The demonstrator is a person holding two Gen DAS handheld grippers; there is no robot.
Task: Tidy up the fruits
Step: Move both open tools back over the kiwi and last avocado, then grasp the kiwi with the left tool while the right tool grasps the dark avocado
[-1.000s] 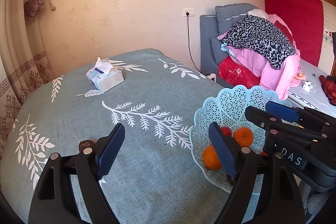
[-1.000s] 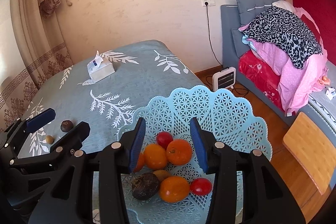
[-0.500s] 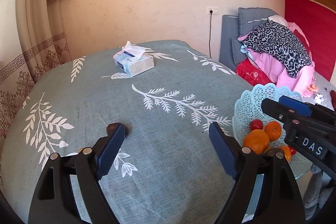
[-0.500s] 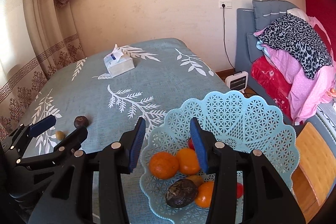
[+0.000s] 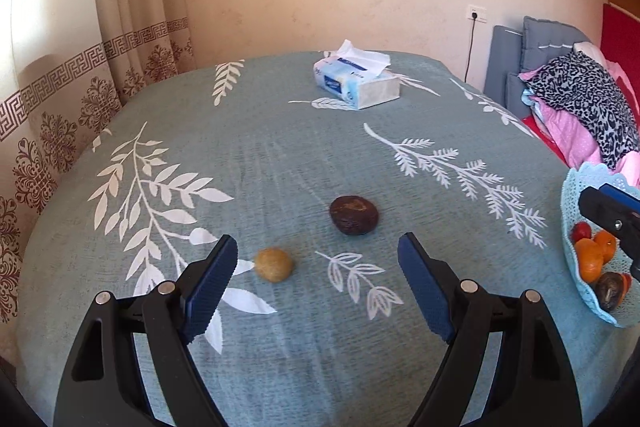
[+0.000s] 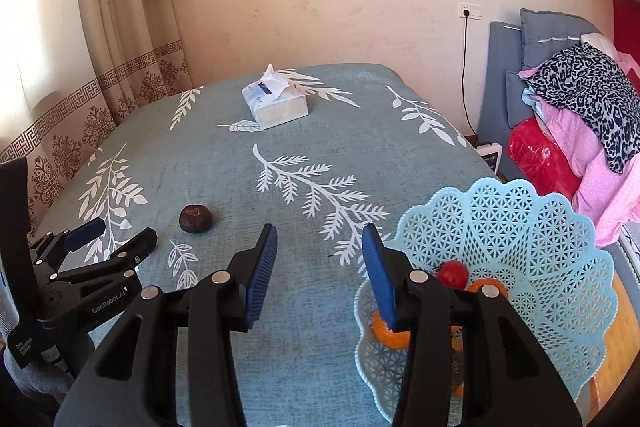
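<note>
Black hand-held gripper (image 5: pixel 316 283), blue ribbed pads (image 5: pixel 210 285), silver screws.

A dark brown wrinkled round fruit (image 5: pixel 354 215) and a small tan round fruit (image 5: pixel 274 264) lie near each other on the table. A pale blue lattice plastic basket (image 6: pixel 532 227) holds oranges (image 5: pixel 589 261) and a red fruit (image 6: pixel 453 273).
</note>
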